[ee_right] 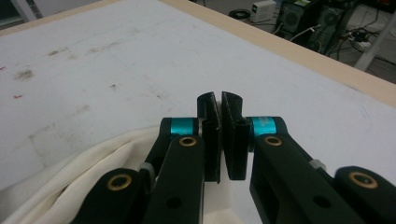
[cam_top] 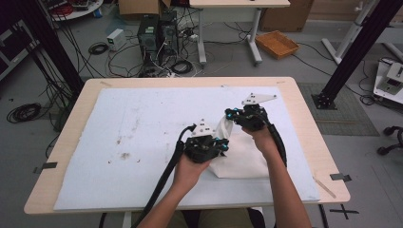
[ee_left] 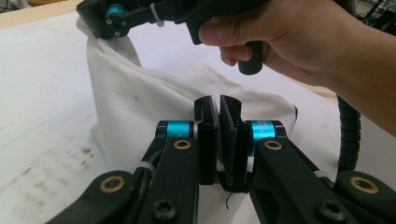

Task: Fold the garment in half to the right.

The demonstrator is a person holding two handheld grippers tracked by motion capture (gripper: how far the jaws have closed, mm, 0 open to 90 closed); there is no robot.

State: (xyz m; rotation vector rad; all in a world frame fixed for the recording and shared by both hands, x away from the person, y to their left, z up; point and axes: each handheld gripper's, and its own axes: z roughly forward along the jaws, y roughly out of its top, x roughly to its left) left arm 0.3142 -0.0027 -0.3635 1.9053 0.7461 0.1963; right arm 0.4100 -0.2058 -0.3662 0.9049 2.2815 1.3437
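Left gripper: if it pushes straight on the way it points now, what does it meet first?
Probably the raised fold of the white cloth right ahead of the left gripper; the right gripper holds it up. Depth is unclear.

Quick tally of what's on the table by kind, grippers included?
White cloth: 1
White mat that covers the table: 1
Handheld grippers: 2, left gripper and right gripper
Total: 4

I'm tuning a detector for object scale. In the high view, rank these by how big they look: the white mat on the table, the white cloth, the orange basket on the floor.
1. White mat, largest by far.
2. White cloth.
3. Orange basket, smallest, though it sits farther from the camera, so its true size is unsure.
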